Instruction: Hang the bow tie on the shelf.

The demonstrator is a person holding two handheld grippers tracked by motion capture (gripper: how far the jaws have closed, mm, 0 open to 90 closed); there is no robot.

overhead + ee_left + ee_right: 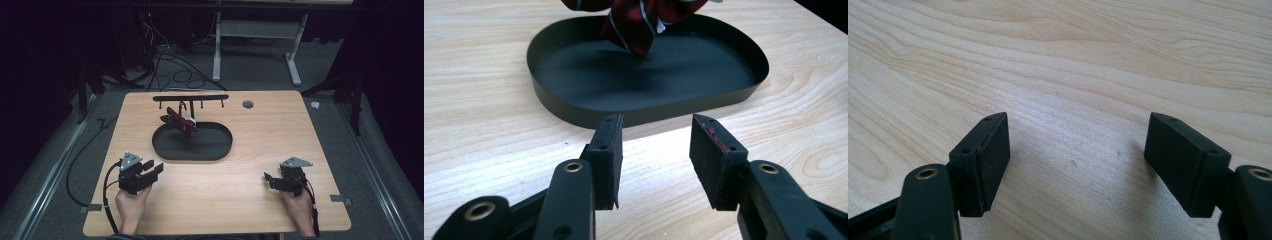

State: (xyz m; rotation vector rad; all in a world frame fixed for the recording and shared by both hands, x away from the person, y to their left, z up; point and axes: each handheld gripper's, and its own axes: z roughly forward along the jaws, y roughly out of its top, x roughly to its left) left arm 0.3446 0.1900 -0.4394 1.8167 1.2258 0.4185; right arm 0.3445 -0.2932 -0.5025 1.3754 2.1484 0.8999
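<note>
Black and shallow, the oval tray point(172, 150) sits mid-tabletop point(250, 200), and the dark red striped cloth point(179, 120) hangs above its back edge from a thin black rack point(190, 98). My left gripper point(152, 171) rests low near the tray's front corner, fingers point(606, 155) parted with nothing between them; my right gripper point(270, 179) sits well apart to the right, fingers point(985, 160) spread wider, also empty. If I reach for the cloth too low, I judge a finger could catch the tray's rim and shove it. The left gripper view shows the cloth's lower end over the tray floor; the high view alone shows the rack.
</note>
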